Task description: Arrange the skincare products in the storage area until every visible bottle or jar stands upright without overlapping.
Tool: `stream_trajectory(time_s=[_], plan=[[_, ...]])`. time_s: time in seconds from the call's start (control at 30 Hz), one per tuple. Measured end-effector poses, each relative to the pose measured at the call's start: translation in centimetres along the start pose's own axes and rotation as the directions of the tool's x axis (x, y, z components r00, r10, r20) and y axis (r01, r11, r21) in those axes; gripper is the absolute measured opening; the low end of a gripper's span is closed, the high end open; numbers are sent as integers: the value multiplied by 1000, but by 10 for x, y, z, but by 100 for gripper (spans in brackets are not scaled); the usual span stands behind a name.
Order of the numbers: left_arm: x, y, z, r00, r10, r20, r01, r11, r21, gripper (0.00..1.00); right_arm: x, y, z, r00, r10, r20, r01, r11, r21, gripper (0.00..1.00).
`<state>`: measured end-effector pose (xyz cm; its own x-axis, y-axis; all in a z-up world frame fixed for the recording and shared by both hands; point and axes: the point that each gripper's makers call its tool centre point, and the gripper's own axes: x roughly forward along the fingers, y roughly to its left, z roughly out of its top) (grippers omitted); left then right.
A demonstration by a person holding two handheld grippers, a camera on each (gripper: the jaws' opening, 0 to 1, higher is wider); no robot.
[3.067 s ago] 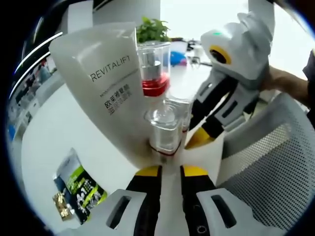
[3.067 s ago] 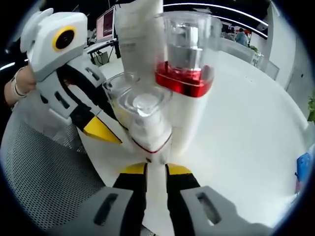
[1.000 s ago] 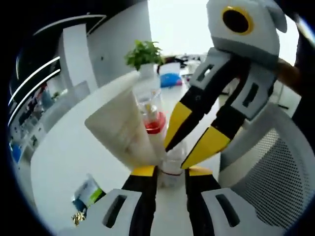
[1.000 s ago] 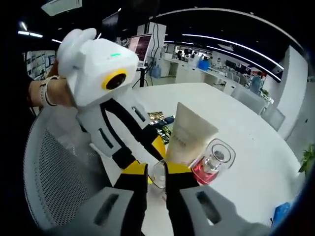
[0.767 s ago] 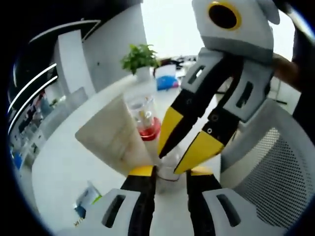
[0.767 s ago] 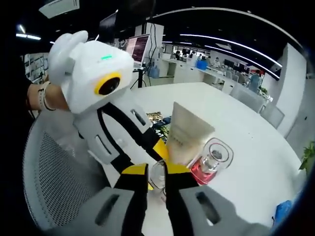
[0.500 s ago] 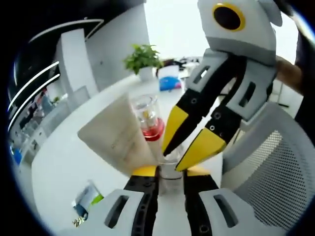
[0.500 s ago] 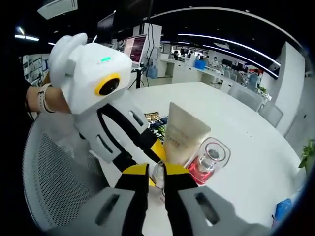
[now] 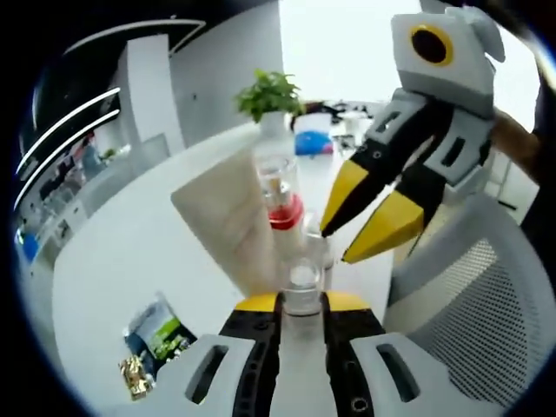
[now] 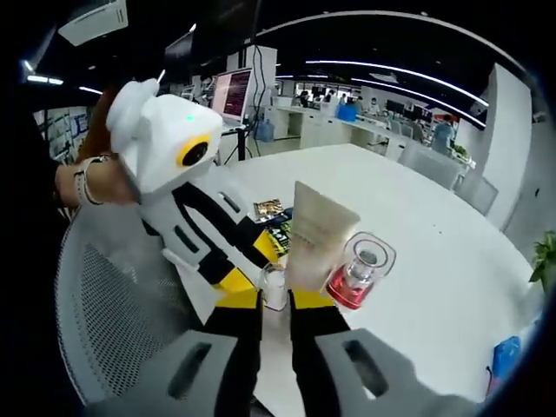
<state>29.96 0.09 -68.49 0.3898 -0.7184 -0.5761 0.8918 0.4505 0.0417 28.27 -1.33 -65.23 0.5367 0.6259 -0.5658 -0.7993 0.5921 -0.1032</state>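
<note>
Since 0.5 s ago: right gripper has drawn back from the cluster; in the left gripper view its yellow tips stood just over the small jar, now they hang apart from it, up and to the right.
Left gripper (image 9: 301,301): fingers closed on the small clear jar (image 9: 303,287), cap between the yellow tips. Judged a steadying hold, so the jar stays upright beside its neighbours.
Right gripper (image 9: 375,215): fingers parted, holding nothing, pointing down toward the cluster. In the right gripper view its own tips (image 10: 274,300) sit low with a gap between them, the jar (image 10: 274,286) just beyond.
Cream tube (image 9: 232,215): stands on its cap end, flat crimp up, touching or nearly touching the jar and the bottle; which one I cannot tell.
Red-collared bottle (image 9: 279,191): clear, upright, just behind the jar; also seen at (image 10: 356,273).
Sachets (image 9: 157,338): lying flat on the worktop (image 9: 122,252), well apart from the cluster.
Mesh chair (image 9: 473,304): at the worktop edge, beside the grippers.
Placement: three products upright, packed tight at the near edge; overlap cannot be ruled out.
Judgement: jar is set; next is likely release and a spacing check.
Risk: the tall tube could tip if the jar is nudged on release.
</note>
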Motion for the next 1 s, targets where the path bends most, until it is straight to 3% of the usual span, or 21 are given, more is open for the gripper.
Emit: stream_trajectory(time_s=[0.6,0.73,0.83,0.9,1.0], plan=[[-24,1,-18,999,36,-15,-37,998,-57,15,32,26,-16,994,81,-79,-85,995,-44,12],[-23,1,-18,1000,20,-15,-21,998,-51,16,33,25,-20,992,80,-99,-86,995,-52,11],[-22,-2,-19,1000,-12,-14,11,999,-30,23,33,25,-22,991,82,-107,-89,995,-55,11],[-21,-6,-24,999,-35,-40,36,999,15,28,33,26,-25,989,89,-117,-95,994,-52,11],[-20,-4,-34,996,-43,-83,45,999,25,25,35,30,-27,987,102,-125,-109,993,-46,11]])
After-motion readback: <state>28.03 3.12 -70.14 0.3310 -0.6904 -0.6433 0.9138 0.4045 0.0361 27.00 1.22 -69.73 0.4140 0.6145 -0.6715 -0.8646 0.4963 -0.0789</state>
